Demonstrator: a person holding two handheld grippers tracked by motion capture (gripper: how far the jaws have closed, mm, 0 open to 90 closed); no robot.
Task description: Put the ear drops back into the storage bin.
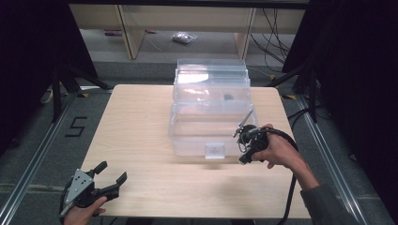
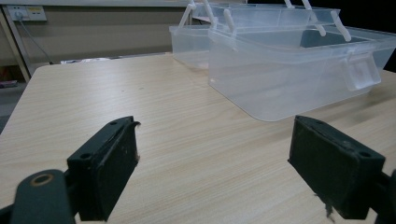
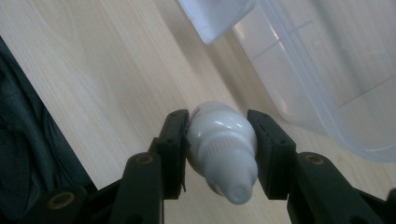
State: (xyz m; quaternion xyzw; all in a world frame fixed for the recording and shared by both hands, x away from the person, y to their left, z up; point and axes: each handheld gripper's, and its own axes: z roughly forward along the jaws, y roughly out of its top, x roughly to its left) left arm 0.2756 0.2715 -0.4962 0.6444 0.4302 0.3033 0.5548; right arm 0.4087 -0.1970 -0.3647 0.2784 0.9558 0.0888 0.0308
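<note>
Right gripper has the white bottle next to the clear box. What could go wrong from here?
1. The right gripper pinches the small white bottle on its rounded sides, cap toward the camera; it may twist or slip out.
2. It hangs close to the clear box beside the front latch; the bottle or jaws may clip the rim or latch.
3. The left gripper, open, rests apart, so nothing steadies the box.

White bottle (image 3: 219, 140) with ribbed white cap, black right gripper (image 3: 219, 149), black left gripper (image 1: 104, 180) with grey plate, clear colourless plastic box (image 1: 209, 117) at the desk's far edge, pale wood-grain desk (image 1: 136, 122)
</note>
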